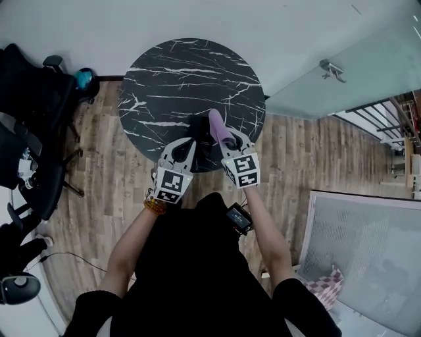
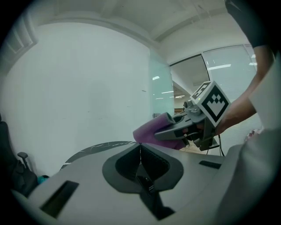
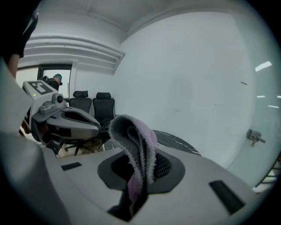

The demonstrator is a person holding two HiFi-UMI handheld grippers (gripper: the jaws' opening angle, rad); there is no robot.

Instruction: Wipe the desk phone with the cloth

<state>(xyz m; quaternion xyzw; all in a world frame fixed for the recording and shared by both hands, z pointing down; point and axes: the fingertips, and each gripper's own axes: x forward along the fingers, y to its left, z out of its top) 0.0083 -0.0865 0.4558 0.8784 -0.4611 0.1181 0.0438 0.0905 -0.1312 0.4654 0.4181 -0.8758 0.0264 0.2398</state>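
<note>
Plainly, the right tool (image 3: 139, 173) is clamped on the purple cloth (image 3: 137, 140), which folds upward out of its jaws. Just beside it, the left tool (image 2: 140, 154) has its jaws pressed together with nothing between them. Both hang over the near edge of the round black marble bench (image 1: 171, 79), above a dark shape (image 1: 199, 128) too indistinct to name.

Round black marble table (image 1: 164, 72) w/ white veins stands on wood-plank floor (image 1: 309, 158), close to white wall (image 1: 197, 20). Black office chairs (image 1: 29, 112) at left, teal obj (image 1: 83, 77) just beside them. Glass partition (image 1: 368, 66) w/ metal handle (image 1: 332, 69) at right.
</note>
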